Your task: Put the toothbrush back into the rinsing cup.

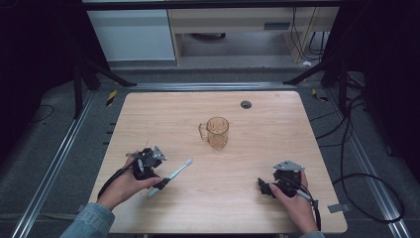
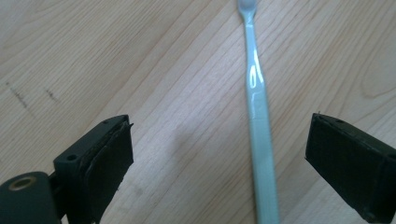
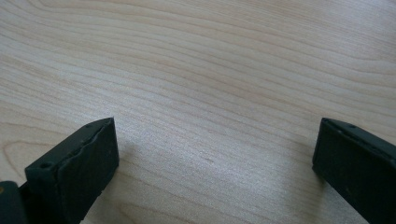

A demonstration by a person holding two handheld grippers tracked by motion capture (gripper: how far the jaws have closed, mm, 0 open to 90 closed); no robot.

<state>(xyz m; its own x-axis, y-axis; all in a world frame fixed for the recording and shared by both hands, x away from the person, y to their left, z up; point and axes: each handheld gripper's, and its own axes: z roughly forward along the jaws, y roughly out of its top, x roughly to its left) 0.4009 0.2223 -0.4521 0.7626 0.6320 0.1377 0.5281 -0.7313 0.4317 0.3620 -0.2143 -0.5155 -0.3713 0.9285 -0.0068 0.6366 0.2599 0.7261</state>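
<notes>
The toothbrush [image 2: 261, 140] is seen lying between the wide-spread jaws of the left gripper [image 2: 219, 154], nearer the frame's right.

**Where things lie around the two grippers**

The left gripper [image 1: 157, 182] sits on the table [image 1: 257, 148] at its near left, its jaws set apart on either side of the toothbrush [image 2: 259, 121] handle. From there the toothbrush runs ahead and to the right, lying flat. Farther ahead and right of it stands the cup [image 1: 216, 132], well apart, near mid-table. The right gripper [image 1: 263, 187] rests at the near right, bare table between its parted jaws.
</notes>
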